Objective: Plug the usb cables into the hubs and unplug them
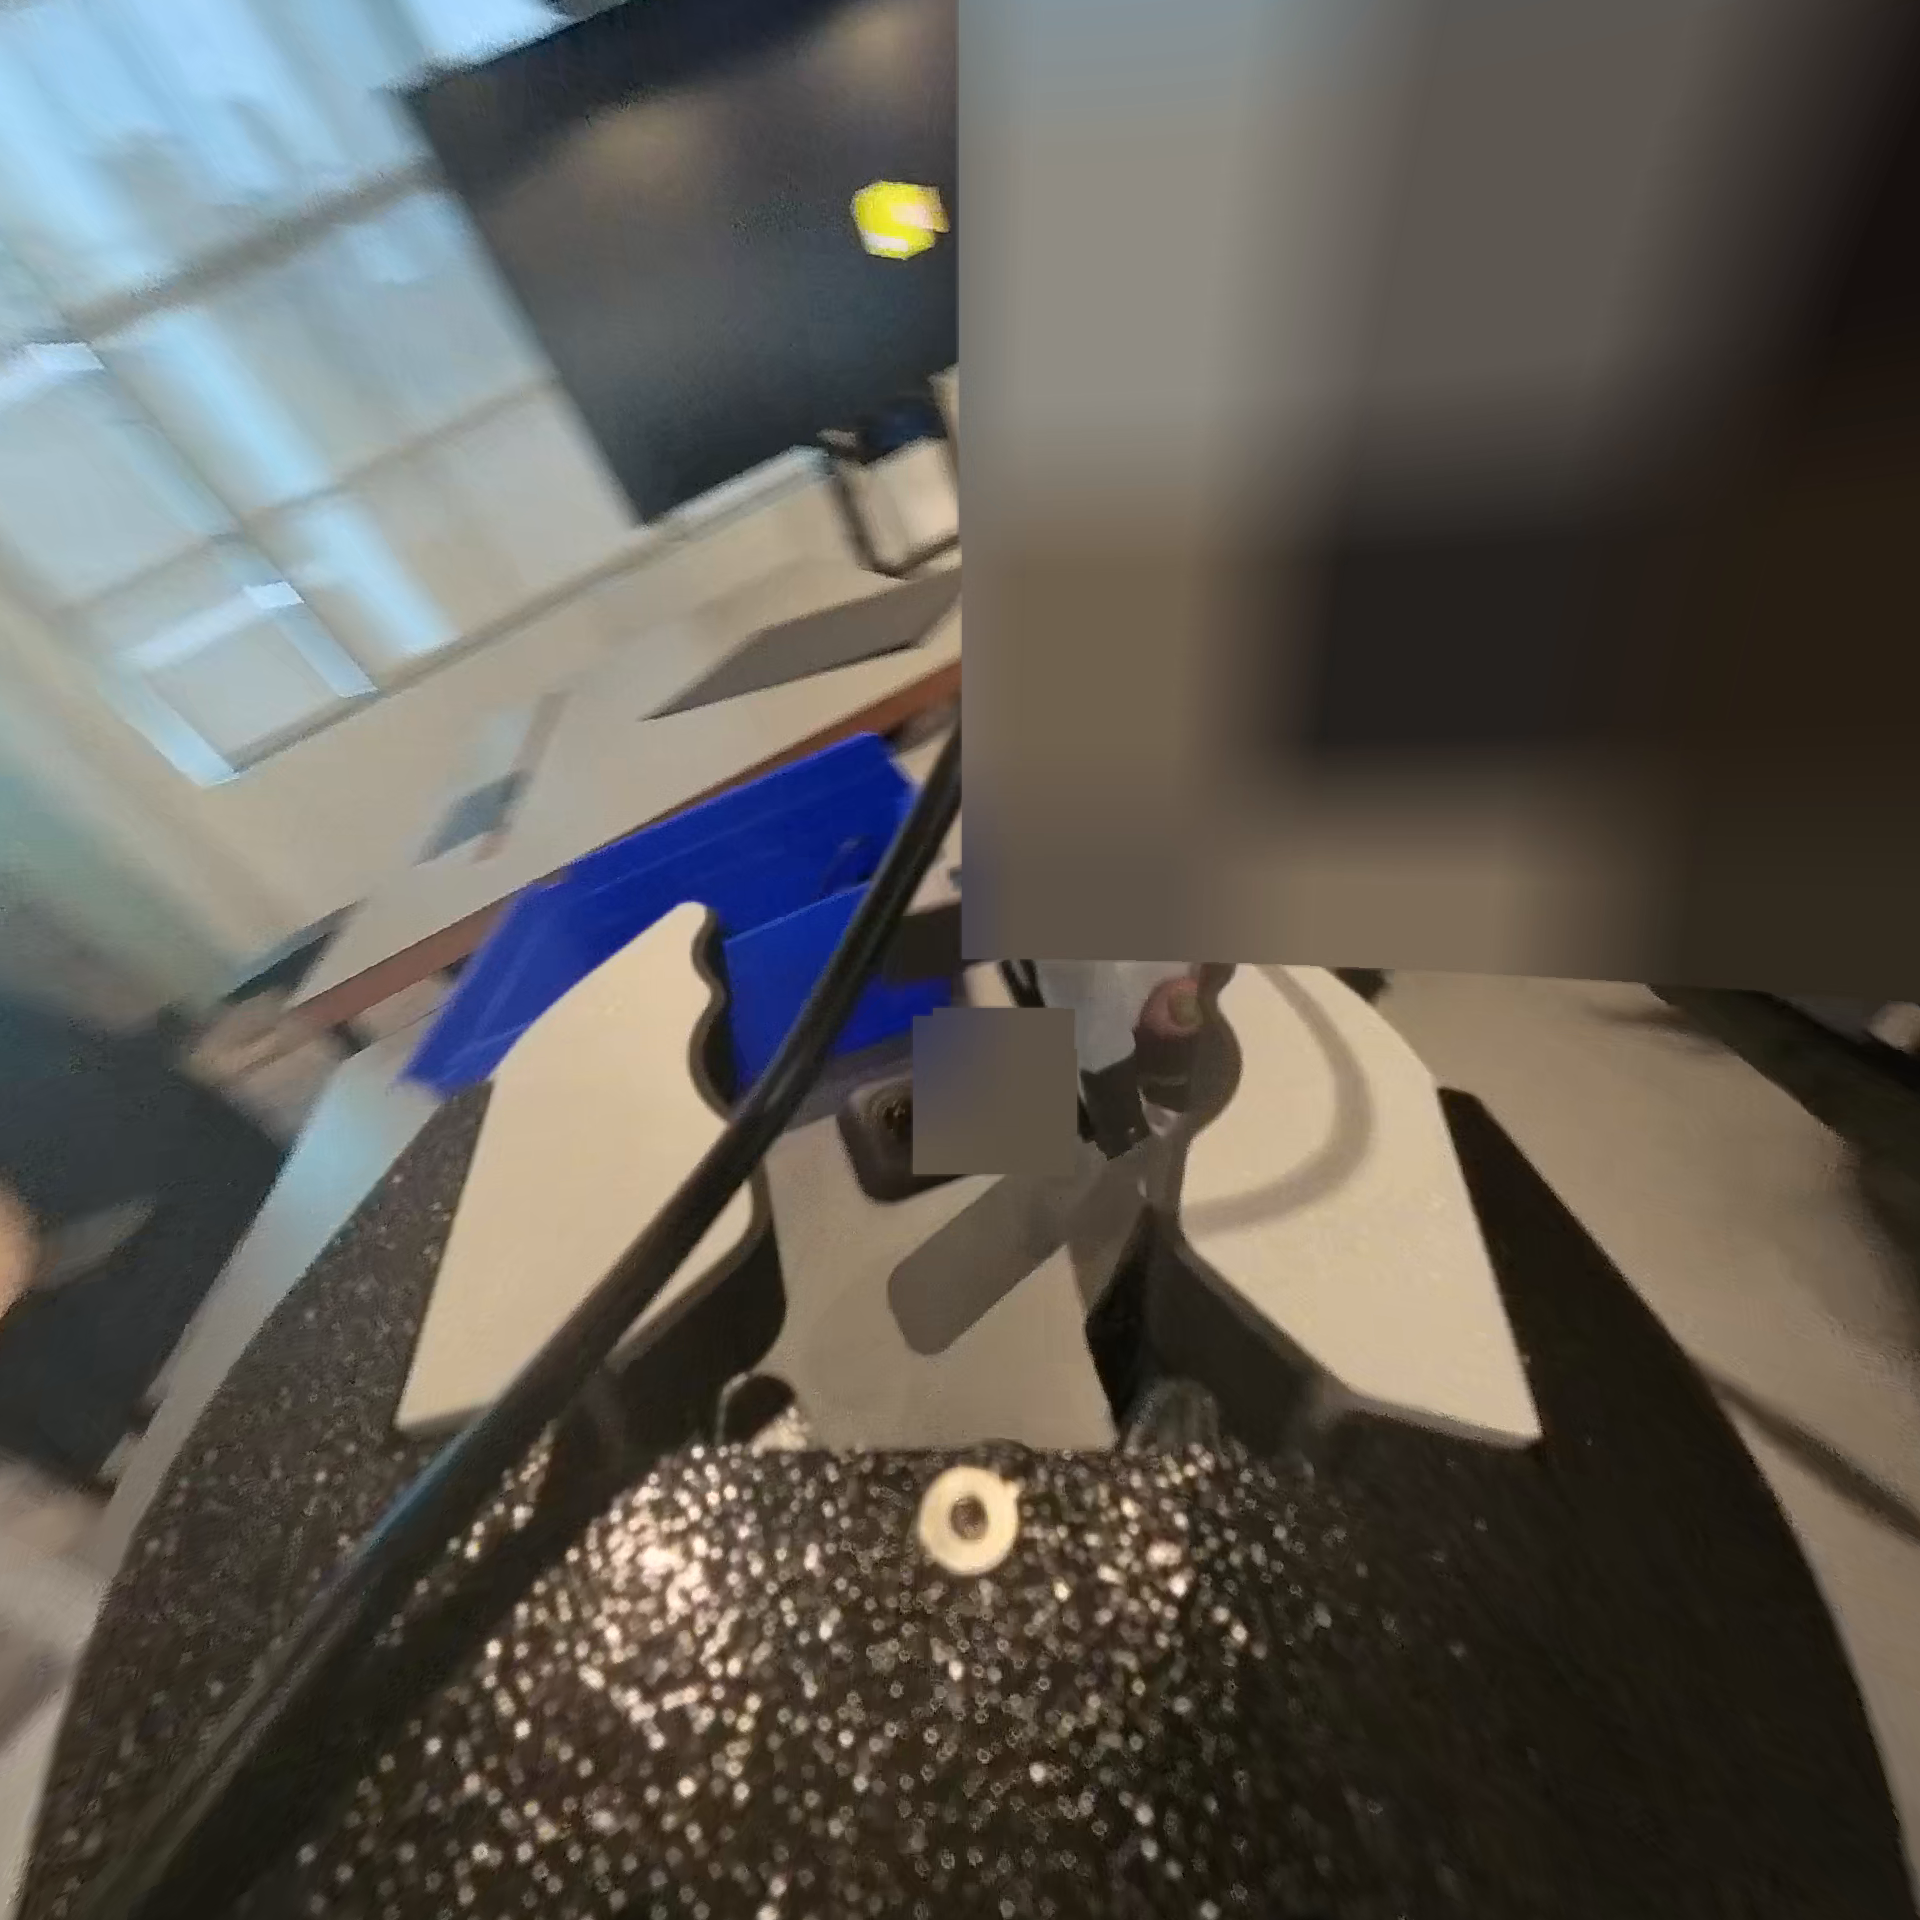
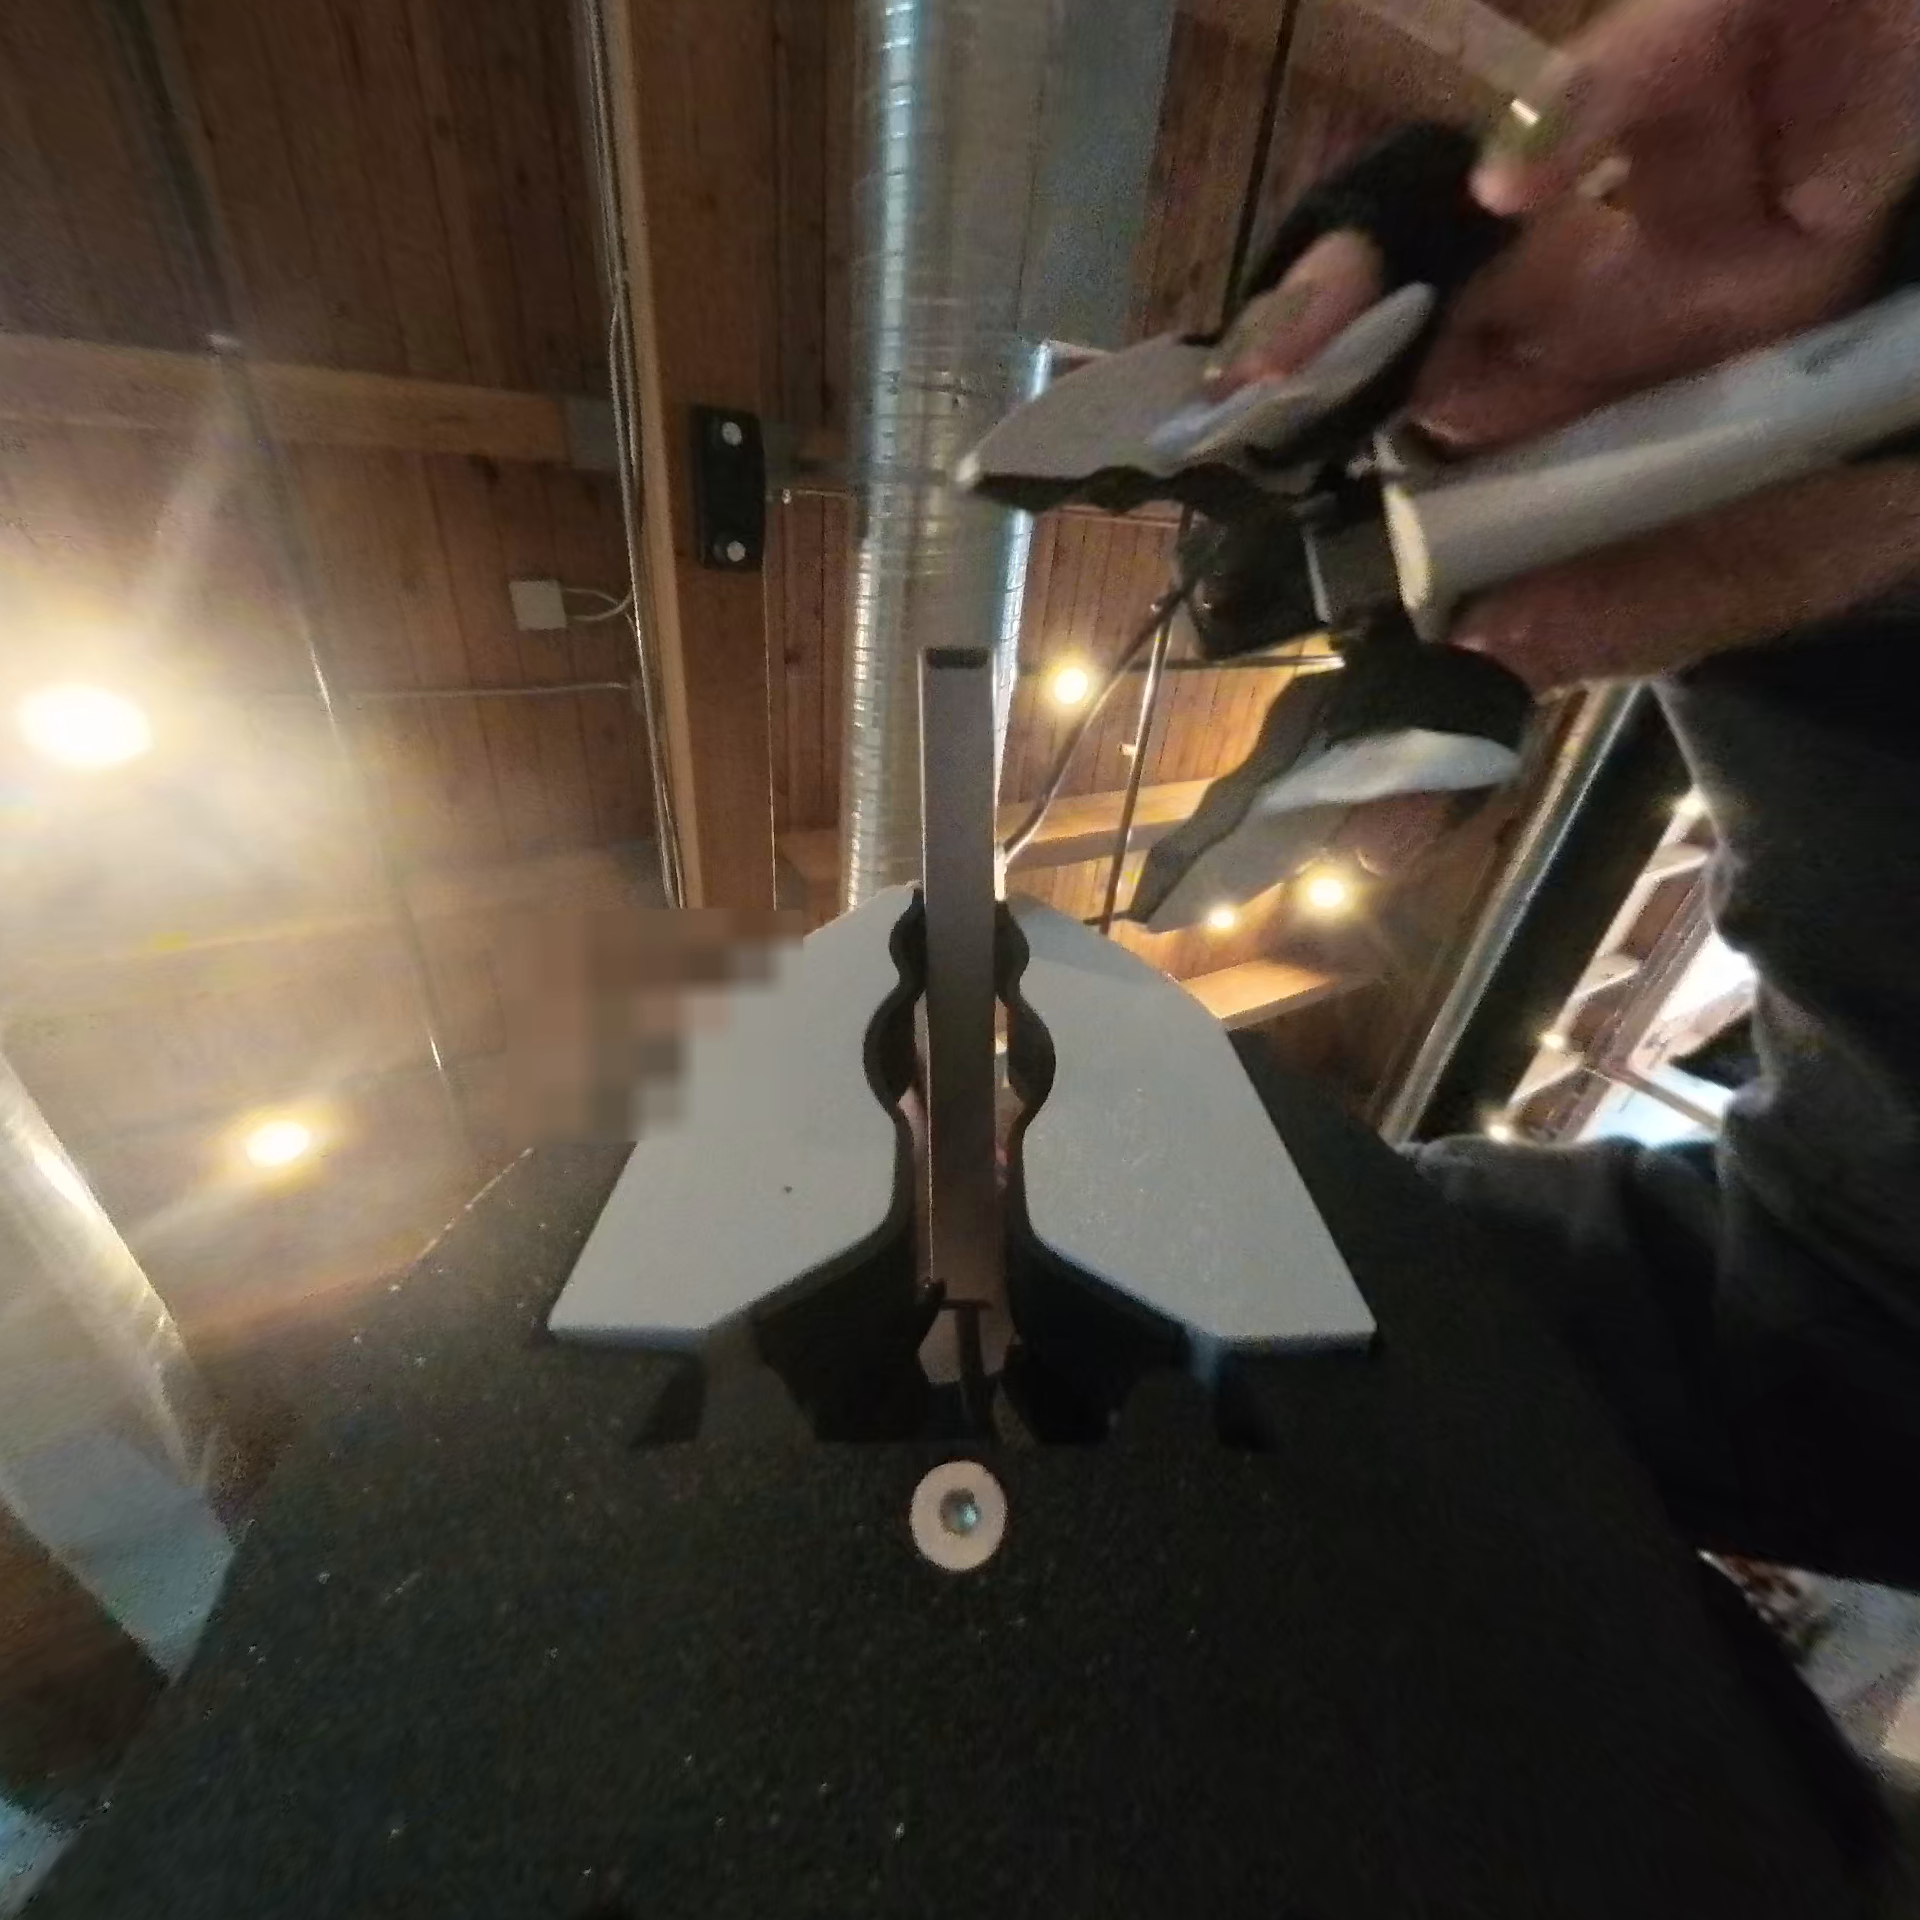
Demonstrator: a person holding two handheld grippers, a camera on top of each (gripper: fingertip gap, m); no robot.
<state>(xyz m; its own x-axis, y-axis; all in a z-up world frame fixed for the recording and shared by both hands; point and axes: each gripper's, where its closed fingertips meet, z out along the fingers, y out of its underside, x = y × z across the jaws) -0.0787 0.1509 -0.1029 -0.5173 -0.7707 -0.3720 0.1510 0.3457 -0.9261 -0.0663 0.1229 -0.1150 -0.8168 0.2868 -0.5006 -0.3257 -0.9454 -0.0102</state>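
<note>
My right gripper (image 2: 958,925) clamps a slim grey hub (image 2: 956,935), pointing up toward the ceiling duct (image 2: 935,312). My left gripper (image 1: 956,997) is spread wide, empty; black cable (image 1: 727,1122) crosses it, blue bin (image 1: 707,894) behind.

- Looks like a big office or work room.
- Long pale desks (image 1: 665,727), tall windows (image 1: 208,416).
- Wood plank ceiling (image 2: 312,208), shiny metal air pipe (image 2: 935,312), small round lights (image 2: 83,724).

right tongs (image 2: 958,935) | clamp grey hub (image 2: 956,935) (upright) | left tongs (image 2: 1101,686) agape
</note>
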